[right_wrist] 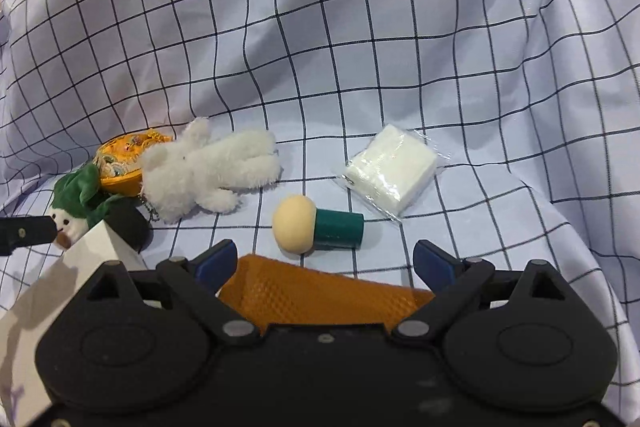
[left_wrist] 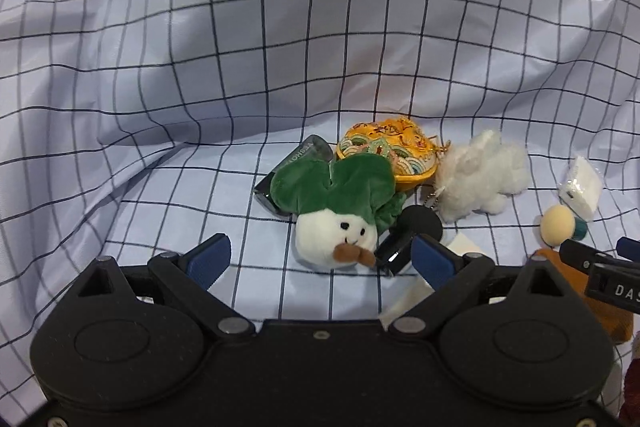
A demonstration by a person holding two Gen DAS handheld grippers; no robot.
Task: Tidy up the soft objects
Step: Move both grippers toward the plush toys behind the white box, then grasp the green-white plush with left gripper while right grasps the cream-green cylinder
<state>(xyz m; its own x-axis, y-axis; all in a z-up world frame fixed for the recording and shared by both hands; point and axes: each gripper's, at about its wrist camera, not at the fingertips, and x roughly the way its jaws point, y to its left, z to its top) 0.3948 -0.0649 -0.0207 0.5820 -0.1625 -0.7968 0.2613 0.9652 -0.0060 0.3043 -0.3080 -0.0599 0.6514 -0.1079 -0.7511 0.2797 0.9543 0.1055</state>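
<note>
In the left wrist view my left gripper point(left_wrist: 322, 259) is open with nothing between its blue pads. Just ahead of it lies a green and white plush with a face point(left_wrist: 336, 211). Behind that plush sit an orange embroidered pouch point(left_wrist: 388, 151) and a fluffy white plush point(left_wrist: 480, 175). My right gripper point(right_wrist: 324, 259) is open too, low over an orange honeycomb-textured piece point(right_wrist: 320, 291) that lies between and under its fingers. Ahead of it lie a cream sponge on a teal handle point(right_wrist: 316, 223), a wrapped white pad packet point(right_wrist: 390, 169) and the white plush point(right_wrist: 208, 173).
A checked pale cloth point(left_wrist: 200, 67) covers the surface and rises in folds behind. A dark tube-like pack point(left_wrist: 296, 167) lies under the green plush. A black round thing point(left_wrist: 420, 223) touches my left gripper's right finger. A white box point(right_wrist: 92, 247) stands between the grippers.
</note>
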